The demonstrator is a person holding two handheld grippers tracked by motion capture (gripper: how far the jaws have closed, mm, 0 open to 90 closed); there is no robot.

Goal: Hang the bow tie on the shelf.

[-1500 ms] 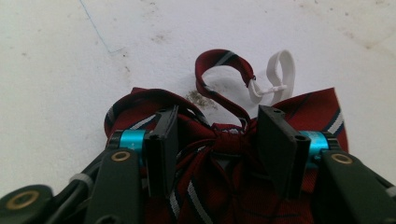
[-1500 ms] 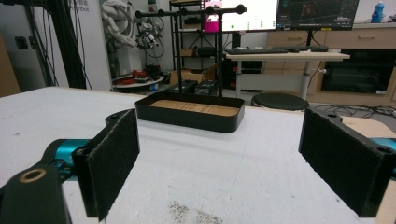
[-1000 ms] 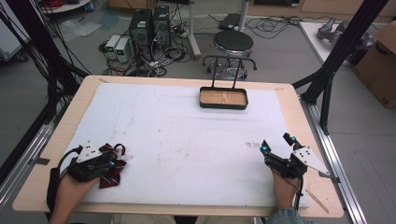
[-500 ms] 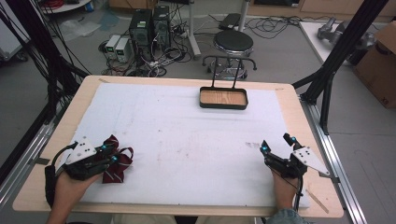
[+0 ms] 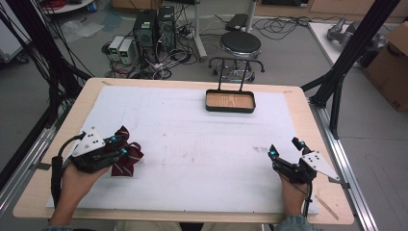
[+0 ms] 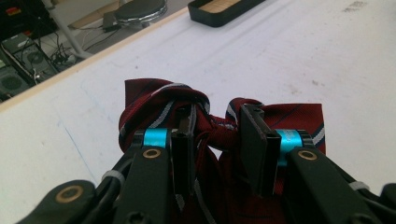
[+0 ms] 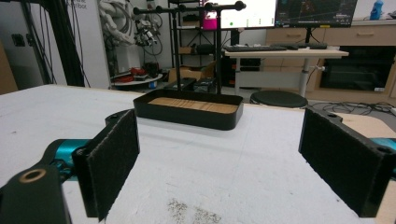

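Observation:
A dark red bow tie (image 5: 129,155) with white and blue stripes lies at the near left of the white table mat (image 5: 192,139). My left gripper (image 5: 118,145) is over it. In the left gripper view the bow tie (image 6: 154,95) has its knot pinched between the two jaws, so my left gripper (image 6: 218,116) is shut on it. At the near right, my right gripper (image 5: 284,147) rests low over the mat, open, with nothing between its pads (image 7: 348,161). A black tray (image 5: 230,101) with a wooden floor stands at the far middle.
The black tray (image 7: 187,112) carries an upright black T-shaped stand (image 5: 236,67) at its back edge. Bare mat lies between the two grippers and the tray. Beyond the table's far edge are a stool (image 5: 239,45) and computers on the floor.
My left gripper has moved right and a little away from the near edge, and the bow tie has come along with it. The right gripper has stayed still.

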